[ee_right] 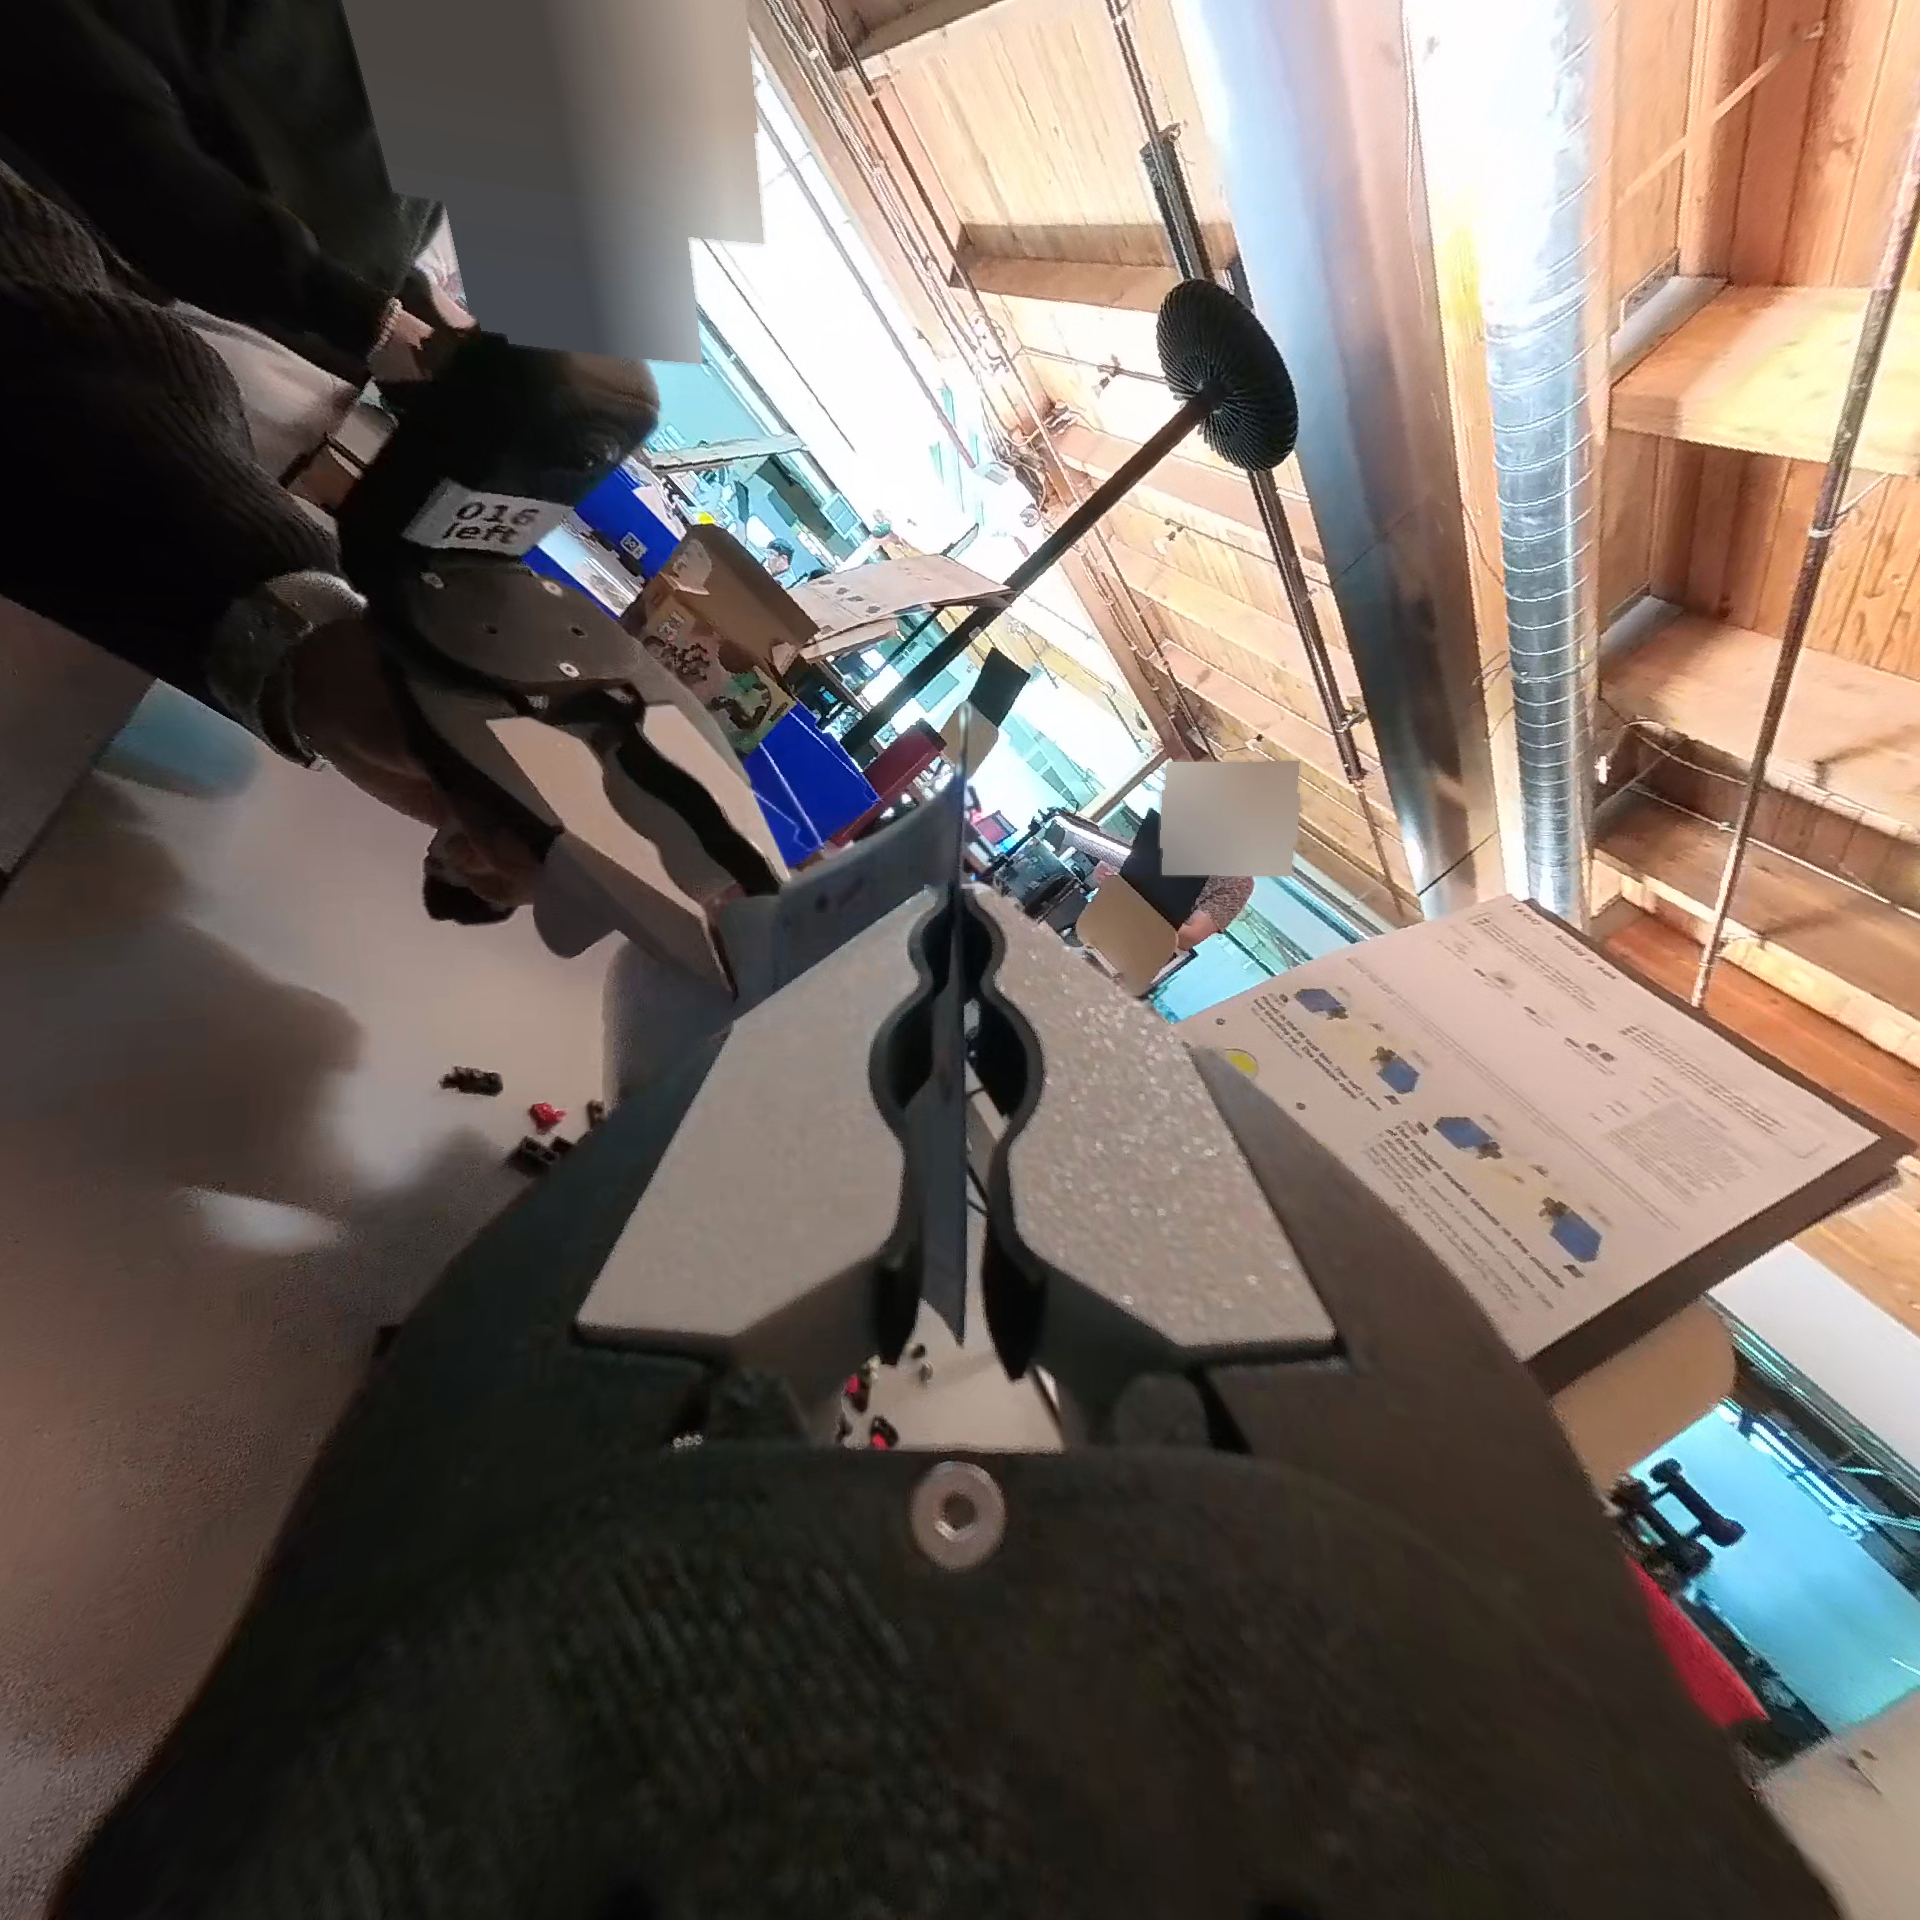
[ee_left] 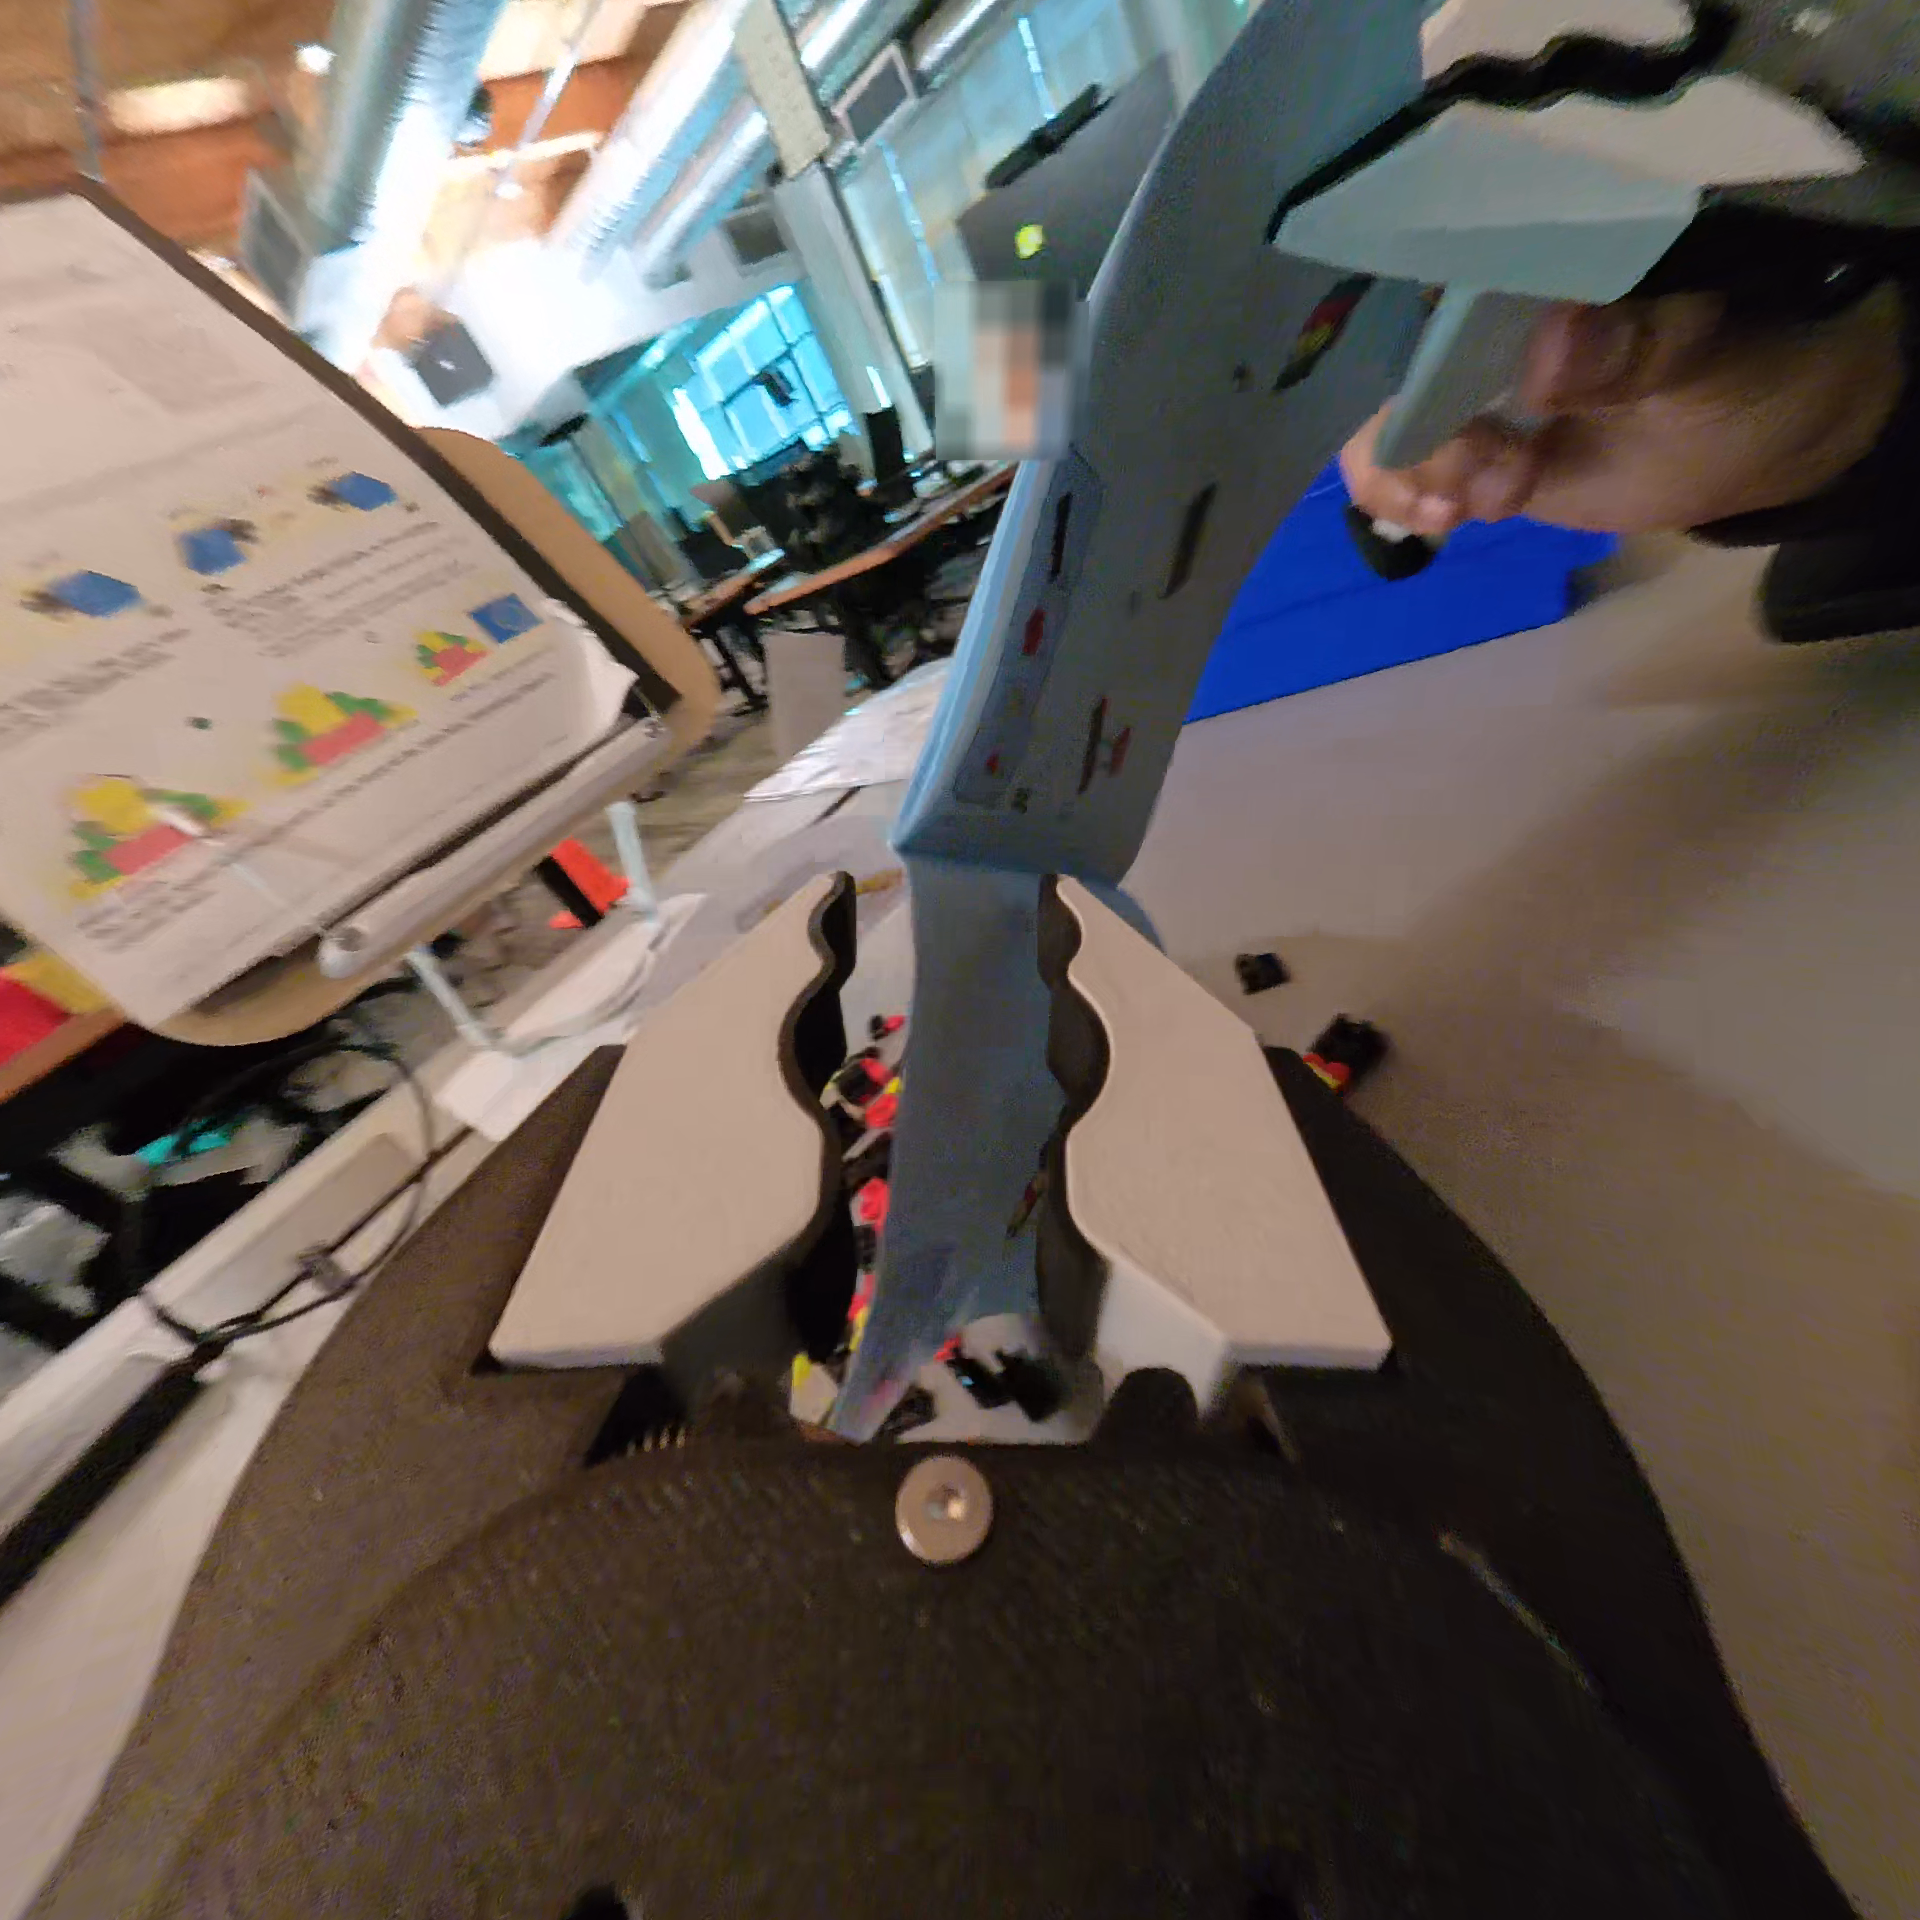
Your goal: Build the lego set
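Observation:
A grey-blue plastic bag (ee_left: 1174, 468) of lego parts is stretched upright between both grippers. My left gripper (ee_left: 945, 894) is closed on its lower end, just above the table. My right gripper (ee_left: 1309, 197), held by a hand, is shut on its upper end. In the right wrist view the bag (ee_right: 852, 883) runs edge-on between the right gripper's (ee_right: 956, 894) pads, and the left gripper (ee_right: 753, 920) holds its far corner. Small black, red and yellow lego pieces (ee_left: 862, 1101) lie loose on the table under the bag, and they also show in the right wrist view (ee_right: 540, 1127).
A printed instruction sheet on a board (ee_left: 260, 623) stands tilted at the left, and it shows in the right wrist view (ee_right: 1538, 1122). The pale table top (ee_left: 1558, 935) extends to the right. A blue bin (ee_left: 1351, 603) stands behind the bag. A few more pieces (ee_left: 1345, 1049) lie right of my left gripper. Left tips to right tips: about 12 cm.

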